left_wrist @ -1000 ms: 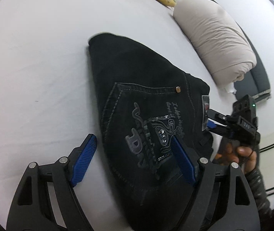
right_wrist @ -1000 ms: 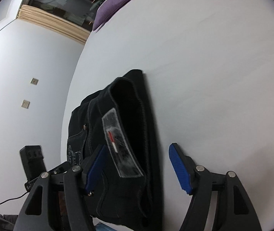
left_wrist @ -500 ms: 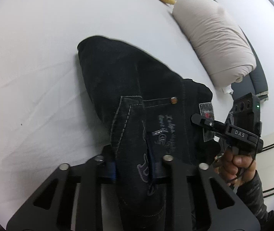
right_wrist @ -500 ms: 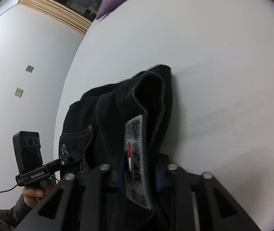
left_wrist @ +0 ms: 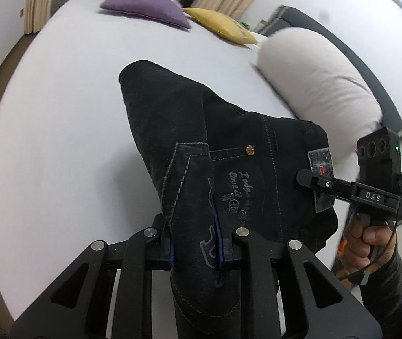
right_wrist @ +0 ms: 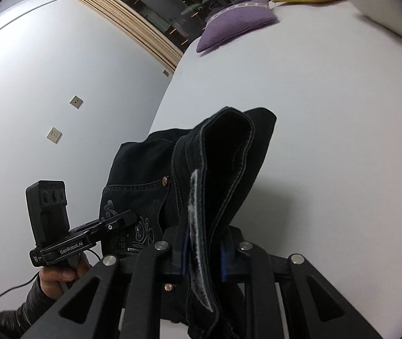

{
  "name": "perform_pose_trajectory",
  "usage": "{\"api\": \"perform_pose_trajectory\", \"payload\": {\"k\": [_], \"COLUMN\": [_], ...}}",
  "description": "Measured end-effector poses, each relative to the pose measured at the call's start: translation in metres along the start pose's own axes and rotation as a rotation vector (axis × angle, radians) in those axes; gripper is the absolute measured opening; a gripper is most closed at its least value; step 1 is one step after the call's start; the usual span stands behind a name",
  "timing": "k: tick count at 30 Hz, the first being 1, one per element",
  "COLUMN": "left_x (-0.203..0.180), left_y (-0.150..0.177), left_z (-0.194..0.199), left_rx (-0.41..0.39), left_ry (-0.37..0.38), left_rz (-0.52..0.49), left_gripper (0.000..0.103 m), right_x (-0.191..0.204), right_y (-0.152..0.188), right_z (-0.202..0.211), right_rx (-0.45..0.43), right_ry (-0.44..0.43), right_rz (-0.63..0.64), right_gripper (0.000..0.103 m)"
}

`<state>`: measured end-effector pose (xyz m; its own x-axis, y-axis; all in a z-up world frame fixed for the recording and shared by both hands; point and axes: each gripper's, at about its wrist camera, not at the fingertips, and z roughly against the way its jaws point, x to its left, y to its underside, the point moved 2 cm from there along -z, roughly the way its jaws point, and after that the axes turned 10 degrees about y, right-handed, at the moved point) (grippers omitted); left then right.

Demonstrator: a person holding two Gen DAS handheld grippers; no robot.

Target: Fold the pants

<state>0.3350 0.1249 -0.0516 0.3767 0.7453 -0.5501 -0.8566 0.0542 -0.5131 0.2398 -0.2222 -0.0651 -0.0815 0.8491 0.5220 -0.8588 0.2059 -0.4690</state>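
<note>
Pants (left_wrist: 172,130): black jeans, folded into a thick bundle, one end lifted off the white bed (left_wrist: 59,141) and the far folded end still resting on the sheet near the middle of the bed.
Left hand-held gripper (left_wrist: 195,250): clenched on the pocket side of the pants; blue pads press the denim from both sides, cloth bunched between them and hanging below the jaws.
Right hand-held gripper (right_wrist: 202,254): its jaws are closing, with the waistband edge and its grey label (right_wrist: 198,226) already pinched between the blue pads.
Right hand-held gripper in the left view (left_wrist: 314,182): a black finger tip lies against the label at the waistband; a hand (left_wrist: 367,243) in a dark sleeve grips the handle.
Left hand-held gripper in the right view (right_wrist: 116,223): its tip touches the printed back pocket; a hand (right_wrist: 57,276) holds it from below.
Pocket (left_wrist: 237,186): pale script and a graphic, with a small metal rivet (left_wrist: 249,149) at the upper corner.
Purple cushion (left_wrist: 144,8): at the far edge of the bed.
Yellow cushion (left_wrist: 220,25): just beside the purple one, toward the far right corner.
Beige bolster (left_wrist: 319,82): along the right edge of the bed, near the pants but apart from them.
Wall (right_wrist: 45,84): white, with two small square plates, beyond the left edge of the bed.
</note>
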Motion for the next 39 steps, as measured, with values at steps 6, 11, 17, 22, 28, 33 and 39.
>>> {"api": "perform_pose_trajectory", "payload": {"k": [6, 11, 17, 22, 28, 33, 39], "left_x": [0.061, 0.103, 0.115, 0.109, 0.039, -0.041, -0.122], "left_y": [-0.017, -0.004, 0.004, 0.010, 0.047, 0.070, 0.090], "left_z": [-0.026, -0.044, -0.037, -0.022, 0.038, 0.096, 0.175], "left_rx": [0.050, 0.038, -0.015, -0.073, -0.250, -0.496, -0.763], "left_ry": [-0.037, -0.023, 0.011, -0.056, -0.276, -0.432, -0.495], "left_rz": [0.012, 0.075, 0.053, 0.042, -0.104, -0.268, -0.382], "left_gripper": [0.020, 0.044, 0.051, 0.062, 0.080, 0.103, 0.103], "right_x": [-0.020, -0.053, -0.074, -0.090, -0.072, -0.024, 0.054], "right_y": [-0.027, -0.021, -0.005, 0.009, 0.037, 0.056, 0.081], "right_z": [-0.067, -0.106, -0.095, -0.062, 0.010, 0.077, 0.184], "right_rx": [0.064, 0.111, 0.048, -0.038, -0.219, -0.438, -0.831], "right_ry": [0.004, 0.000, -0.126, -0.048, 0.178, 0.366, 0.475], "right_rz": [-0.075, -0.173, -0.227, -0.299, -0.250, -0.144, 0.048], "right_gripper": [0.018, 0.039, 0.047, 0.061, 0.072, 0.085, 0.103]}}
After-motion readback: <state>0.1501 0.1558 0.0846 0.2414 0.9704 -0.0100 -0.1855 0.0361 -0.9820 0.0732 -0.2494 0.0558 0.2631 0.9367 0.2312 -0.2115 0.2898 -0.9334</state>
